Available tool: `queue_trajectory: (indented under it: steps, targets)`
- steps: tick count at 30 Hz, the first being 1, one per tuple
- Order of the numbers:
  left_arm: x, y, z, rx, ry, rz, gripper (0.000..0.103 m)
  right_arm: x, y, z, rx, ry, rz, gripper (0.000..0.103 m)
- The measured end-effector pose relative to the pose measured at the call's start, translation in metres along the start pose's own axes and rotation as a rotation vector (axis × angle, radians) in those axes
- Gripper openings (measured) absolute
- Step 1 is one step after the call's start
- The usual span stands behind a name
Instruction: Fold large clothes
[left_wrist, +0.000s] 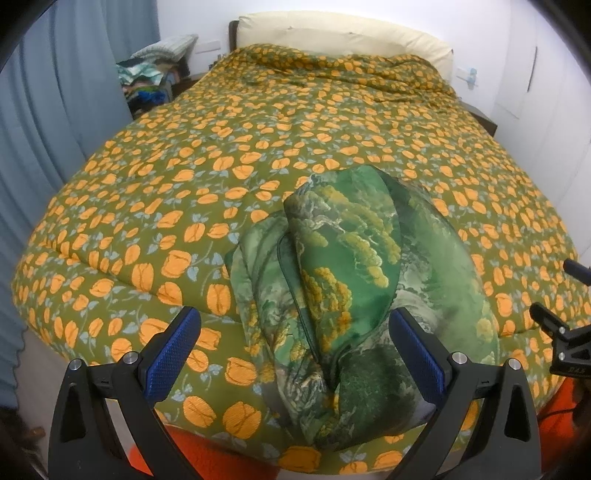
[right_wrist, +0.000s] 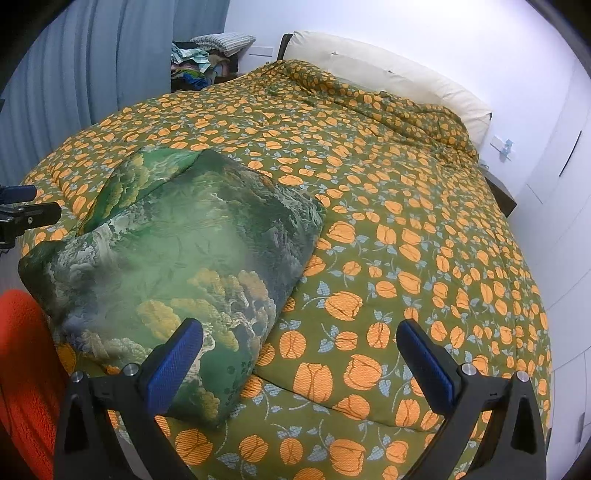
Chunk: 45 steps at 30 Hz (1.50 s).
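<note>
Left wrist view: the left gripper (left_wrist: 295, 347) is seen spread wide with nothing held, and the folded green garment (left_wrist: 351, 288) is framed squarely between its blue pads (left_wrist: 173, 354). The bundle is laid at the near edge of the bed (left_wrist: 184, 166), its long axis running away from that edge towards the headboard, its near end drooping over the edge.

Right wrist view: the right gripper (right_wrist: 299, 362) is likewise spread and empty. The garment (right_wrist: 177, 258) is found off to its left, only its left pad (right_wrist: 177, 365) overlapping the bundle. The left gripper is judged the better placed.
</note>
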<state>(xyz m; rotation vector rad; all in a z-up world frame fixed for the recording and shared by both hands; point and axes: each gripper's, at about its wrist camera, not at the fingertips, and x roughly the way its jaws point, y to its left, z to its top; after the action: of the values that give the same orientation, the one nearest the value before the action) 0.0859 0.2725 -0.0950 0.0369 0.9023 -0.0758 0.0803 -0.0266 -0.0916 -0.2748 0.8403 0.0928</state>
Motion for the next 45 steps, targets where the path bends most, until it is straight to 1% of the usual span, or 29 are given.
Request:
queue_trajectory:
  steps: [4, 9, 15, 21, 25, 27, 30, 32, 37, 42, 45]
  targets:
    - [0.005, -0.002, -0.002, 0.009, 0.011, 0.016, 0.102, 0.001, -0.002, 0.000, 0.007, 0.006, 0.004, 0.103]
    - [0.013, -0.009, -0.008, 0.039, 0.043, 0.071, 0.102, 0.004, -0.012, -0.002, 0.056, 0.012, 0.031, 0.103]
    - [0.016, -0.008, -0.010, 0.019, 0.044, 0.095, 0.101, 0.010, -0.023, -0.004, 0.110, 0.040, 0.048, 0.103]
    - [0.014, -0.008, -0.008, 0.038, 0.024, 0.130, 0.101, 0.017, -0.033, -0.006, 0.144, 0.077, 0.028, 0.103]
    - [0.013, -0.004, -0.008, 0.022, 0.018, 0.156, 0.101, 0.024, -0.039, -0.006, 0.150, 0.120, -0.023, 0.103]
    - [0.013, -0.005, -0.008, 0.030, 0.019, 0.172, 0.101, 0.022, -0.041, -0.007, 0.143, 0.116, -0.035, 0.103]
    - [0.014, -0.006, -0.010, 0.050, 0.033, 0.184, 0.102, 0.016, -0.043, -0.007, 0.130, 0.085, -0.048, 0.103]
    - [0.015, -0.004, -0.011, 0.041, 0.045, 0.180, 0.102, 0.011, -0.044, -0.006, 0.111, 0.061, -0.072, 0.103]
    - [0.017, 0.002, -0.010, -0.014, 0.070, 0.132, 0.102, 0.000, -0.046, -0.003, 0.073, 0.023, -0.110, 0.103]
    - [0.016, 0.000, -0.010, -0.010, 0.068, 0.120, 0.102, -0.004, -0.050, -0.002, 0.072, 0.016, -0.142, 0.103]
    - [0.017, -0.002, -0.010, 0.002, 0.071, 0.126, 0.102, -0.006, -0.053, -0.002, 0.072, 0.017, -0.159, 0.103]
